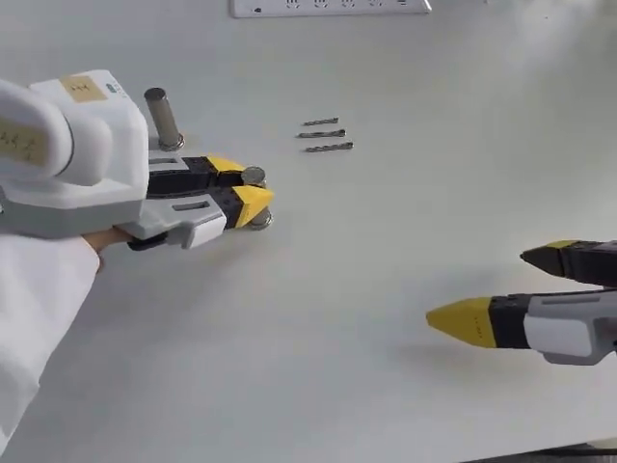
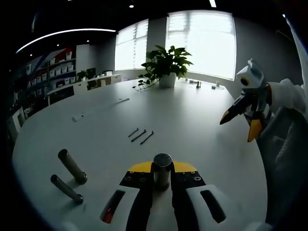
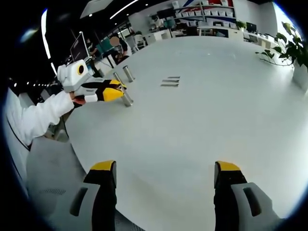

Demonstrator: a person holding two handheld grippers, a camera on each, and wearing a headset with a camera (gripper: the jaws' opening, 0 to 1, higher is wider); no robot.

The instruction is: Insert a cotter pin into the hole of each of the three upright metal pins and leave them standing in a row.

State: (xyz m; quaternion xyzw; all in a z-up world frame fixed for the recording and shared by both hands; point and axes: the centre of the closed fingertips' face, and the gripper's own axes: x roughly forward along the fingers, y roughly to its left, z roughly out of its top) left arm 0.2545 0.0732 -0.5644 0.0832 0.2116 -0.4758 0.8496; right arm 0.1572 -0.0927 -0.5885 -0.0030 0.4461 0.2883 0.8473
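White table [image 1: 386, 289] bears cotter pins [image 1: 326, 134], metal pins [image 1: 162, 118].

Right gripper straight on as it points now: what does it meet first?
Likely the three cotter pins, almost dead ahead; the table between them and the open right gripper looks free. The left gripper, shut on a metal pin, sits off that line. Depth is unclear.

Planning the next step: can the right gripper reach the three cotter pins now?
Probably yes: the open right gripper has bare table between it and the cotter pins; the left gripper, holding a metal pin, sits aside.
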